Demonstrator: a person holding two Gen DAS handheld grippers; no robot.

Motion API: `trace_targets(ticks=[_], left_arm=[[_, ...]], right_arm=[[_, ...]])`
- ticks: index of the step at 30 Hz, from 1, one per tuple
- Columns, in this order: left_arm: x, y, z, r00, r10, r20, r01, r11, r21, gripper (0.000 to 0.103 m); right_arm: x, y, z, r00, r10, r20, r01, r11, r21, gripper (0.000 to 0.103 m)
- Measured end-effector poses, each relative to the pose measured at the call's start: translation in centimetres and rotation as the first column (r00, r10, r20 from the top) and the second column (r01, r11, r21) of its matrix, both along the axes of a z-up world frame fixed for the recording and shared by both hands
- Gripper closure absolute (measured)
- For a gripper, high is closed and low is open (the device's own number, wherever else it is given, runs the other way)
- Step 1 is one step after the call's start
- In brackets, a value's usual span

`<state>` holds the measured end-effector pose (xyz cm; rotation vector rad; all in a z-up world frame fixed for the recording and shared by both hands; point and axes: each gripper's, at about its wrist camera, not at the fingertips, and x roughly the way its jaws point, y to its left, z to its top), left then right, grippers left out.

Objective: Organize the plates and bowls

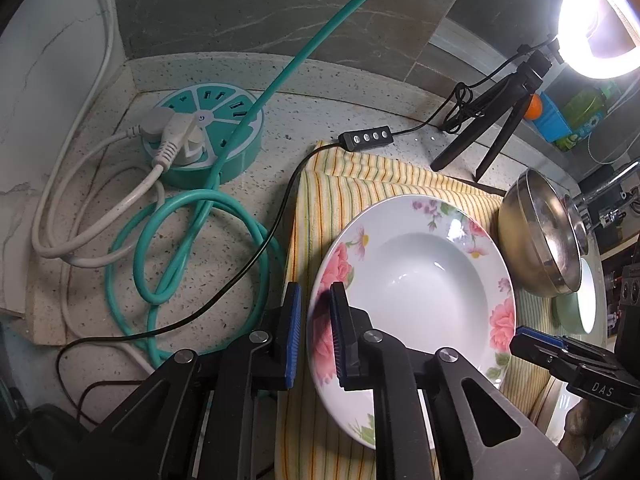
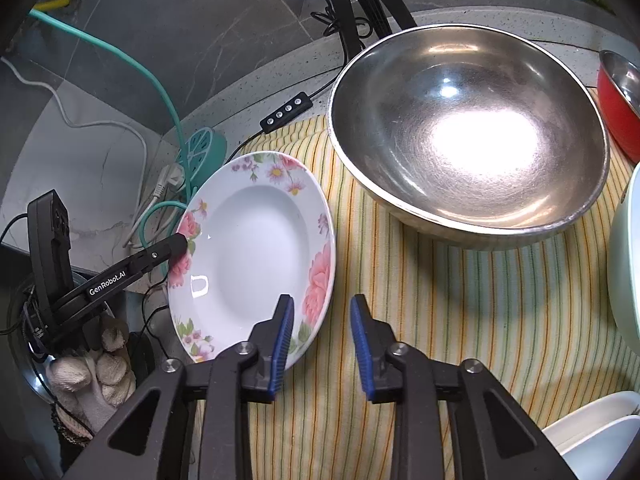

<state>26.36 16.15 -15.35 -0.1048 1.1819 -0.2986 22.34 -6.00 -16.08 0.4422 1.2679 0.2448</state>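
A white plate with pink flowers (image 1: 420, 280) lies on the striped yellow cloth (image 1: 360, 192), by the cloth's left edge. My left gripper (image 1: 316, 332) is shut on the plate's left rim, one pad above it and one below; from the right wrist its tip (image 2: 178, 244) shows on that rim. My right gripper (image 2: 322, 340) stands open at the plate's (image 2: 248, 248) near right edge. Its left finger overlaps the rim, and its pads do not press on it. A large steel bowl (image 2: 468, 132) sits on the cloth behind it.
A red bowl (image 2: 620, 108), a pale green bowl (image 2: 628, 264) and a white dish (image 2: 600, 428) crowd the right side. A teal power strip (image 1: 208, 132) with looped cables lies left of the cloth. A ring light on a tripod (image 1: 492, 120) stands behind. A gloved hand (image 2: 100, 364) holds the left gripper.
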Motion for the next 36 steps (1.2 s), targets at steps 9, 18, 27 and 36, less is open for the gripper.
trace_targets(ticks=[9,18,27,36], left_arm=[[0.1,-0.2,0.0,1.000,-0.009,-0.008,0.009,1.000,0.009,0.094],[-0.1,0.1,0.1,1.000,0.014,-0.014,-0.015,1.000,-0.007,0.094],[-0.9,0.1,0.5,1.000,0.023,-0.016,-0.024,1.000,-0.017,0.094],[-2.6,0.4,0.7,0.999,0.033,-0.013,-0.034,0.999,-0.028,0.094]], right_arm=[[0.5,0.7,-0.2,1.000,0.014,0.004,-0.014,1.000,-0.007,0.089],[0.5,0.5,-0.3,1.000,0.020,0.001,-0.020,1.000,-0.017,0.090],[0.2,0.2,-0.1,1.000,0.025,-0.007,-0.025,1.000,-0.017,0.090],[-0.3,0.5,0.7,0.998,0.056,0.009,-0.056,0.998,-0.033,0.090]])
